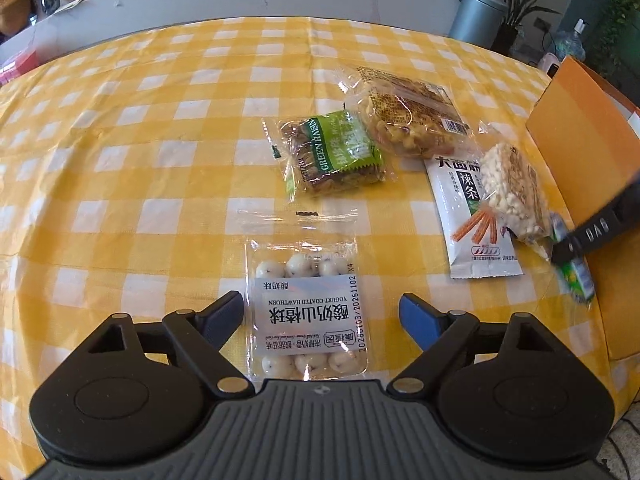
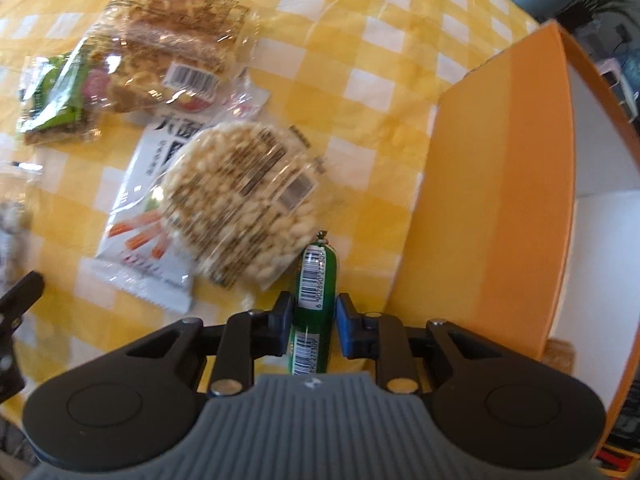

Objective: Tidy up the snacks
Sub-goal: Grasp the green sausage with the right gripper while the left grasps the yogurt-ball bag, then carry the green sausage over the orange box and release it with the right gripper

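Note:
My left gripper (image 1: 322, 312) is open, its fingers on either side of a clear pack of yogurt-coated hawthorn balls (image 1: 310, 304) lying on the yellow checked tablecloth (image 1: 120, 160). My right gripper (image 2: 314, 314) is shut on a green sausage stick (image 2: 314, 288), beside the orange box (image 2: 500, 200). The sausage and right gripper also show in the left wrist view (image 1: 576, 268). Next to them lie a round puffed rice cake (image 2: 240, 204) on a white spicy-strip packet (image 2: 148, 232), a caramel crisp bar pack (image 2: 176, 44) and a green raisin pack (image 1: 332, 152).
The orange box (image 1: 580, 140) stands open at the table's right side, its white inside visible in the right wrist view. A grey bin (image 1: 480, 12), potted plants and a low grey wall lie beyond the table's far edge.

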{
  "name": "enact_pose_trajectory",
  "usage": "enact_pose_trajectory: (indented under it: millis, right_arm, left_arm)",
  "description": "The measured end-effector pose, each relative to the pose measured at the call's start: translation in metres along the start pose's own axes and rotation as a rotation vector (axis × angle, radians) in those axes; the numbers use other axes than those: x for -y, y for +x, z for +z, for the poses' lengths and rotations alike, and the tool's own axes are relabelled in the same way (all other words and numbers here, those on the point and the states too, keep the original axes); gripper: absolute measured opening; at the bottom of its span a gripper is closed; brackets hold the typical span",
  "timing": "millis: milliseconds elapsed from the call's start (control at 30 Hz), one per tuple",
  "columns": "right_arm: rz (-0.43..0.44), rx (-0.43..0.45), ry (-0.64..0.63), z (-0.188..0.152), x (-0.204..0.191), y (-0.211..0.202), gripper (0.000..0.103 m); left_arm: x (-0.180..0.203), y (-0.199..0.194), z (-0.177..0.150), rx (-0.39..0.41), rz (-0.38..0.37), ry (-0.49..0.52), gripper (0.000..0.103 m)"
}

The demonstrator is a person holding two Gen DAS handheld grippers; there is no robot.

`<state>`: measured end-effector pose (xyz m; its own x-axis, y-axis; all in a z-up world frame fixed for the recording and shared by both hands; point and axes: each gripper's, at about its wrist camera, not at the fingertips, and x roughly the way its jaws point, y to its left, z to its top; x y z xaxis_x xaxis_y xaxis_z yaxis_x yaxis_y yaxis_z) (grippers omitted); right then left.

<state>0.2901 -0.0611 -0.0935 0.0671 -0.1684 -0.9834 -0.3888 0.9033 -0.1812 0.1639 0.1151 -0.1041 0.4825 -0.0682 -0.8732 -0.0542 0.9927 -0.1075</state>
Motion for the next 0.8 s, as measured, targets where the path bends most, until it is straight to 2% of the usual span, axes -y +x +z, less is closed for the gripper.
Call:
enact_pose_trajectory:
  millis: [67,200,267,367,400,467,700,800]
  right_arm:
    - [0.043,0.004,0.017,-0.012,-0.001,-0.002,0.021]
    - [0.086,0.068,0.041,-0.043,-0.009,-0.004,0.023]
    - [0.096,0.131,0.056,-0.06,-0.01,-0.005,0.022]
    - [0.133,0.174,0.079,-0.076,-0.004,-0.004,0.021]
    - [0.14,0.177,0.081,-0.077,-0.002,-0.003,0.021]
    - [0.142,0.178,0.068,-0.081,-0.001,-0.003,0.02]
    - [0.147,0.206,0.03,-0.081,-0.004,-0.006,0.021]
    - [0.166,0.224,0.012,-0.088,0.003,-0.009,0.021]
  left_arm:
    - [-0.003,-0.001,0.0,0.0,-0.012,-0.012,0.102]
    - [-0.009,-0.003,0.001,0.002,-0.038,-0.052,0.1]
    - [-0.01,-0.004,0.001,0.001,-0.029,-0.056,0.095]
    - [-0.008,-0.005,0.0,0.005,-0.005,-0.05,0.087]
    - [-0.007,-0.005,0.0,0.007,0.004,-0.043,0.077]
    - [-0.006,-0.007,-0.002,0.013,0.024,-0.023,0.069]
    - [-0.013,-0.006,0.003,-0.011,0.007,-0.051,0.063]
    - [-0.017,-0.006,0.007,-0.035,-0.003,-0.105,0.061]
